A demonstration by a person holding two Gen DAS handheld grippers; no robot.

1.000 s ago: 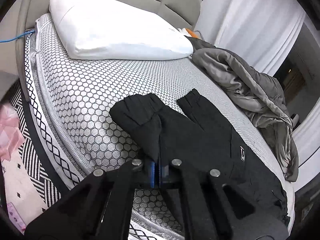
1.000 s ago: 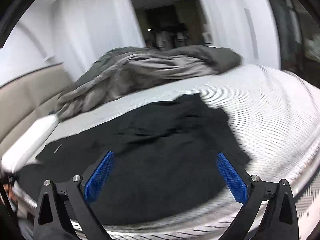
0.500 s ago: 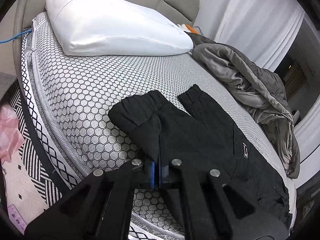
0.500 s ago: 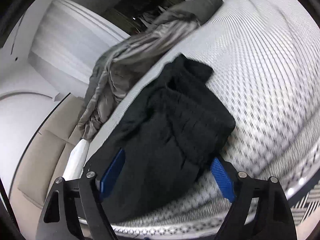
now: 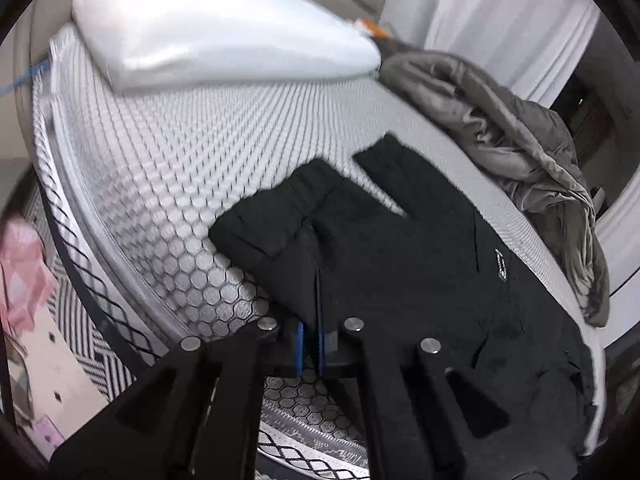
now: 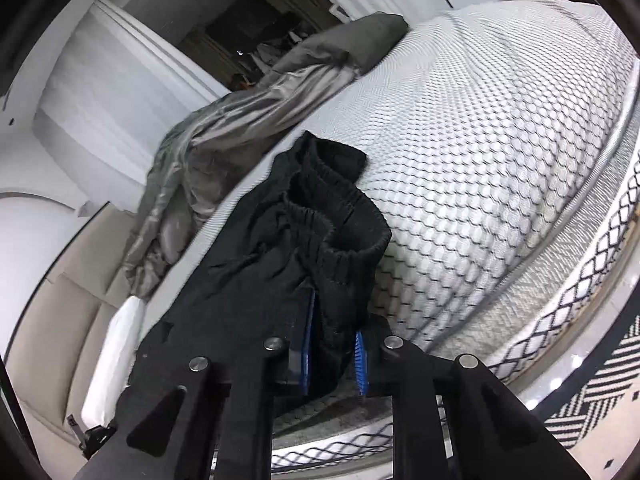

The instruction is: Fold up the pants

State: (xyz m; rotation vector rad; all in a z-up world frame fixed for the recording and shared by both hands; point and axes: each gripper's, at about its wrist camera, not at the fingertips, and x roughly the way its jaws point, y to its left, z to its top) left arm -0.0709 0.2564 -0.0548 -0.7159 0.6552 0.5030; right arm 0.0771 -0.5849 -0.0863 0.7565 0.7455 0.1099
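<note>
Two grippers hold the black pants (image 5: 420, 248) lying lengthwise along the bed's (image 5: 168, 168) near edge: left gripper (image 5: 311, 344) clenched on a leg hem, right gripper (image 6: 334, 354) closing its fingers (image 6: 306, 344) on the waistband.

Evenly lit by soft, diffuse indoor light; faint shadows. Strong fisheye bending and dark vignette at edges. Motion blur over the pillow (image 5: 208, 32) and mattress (image 5: 168, 184).
</note>
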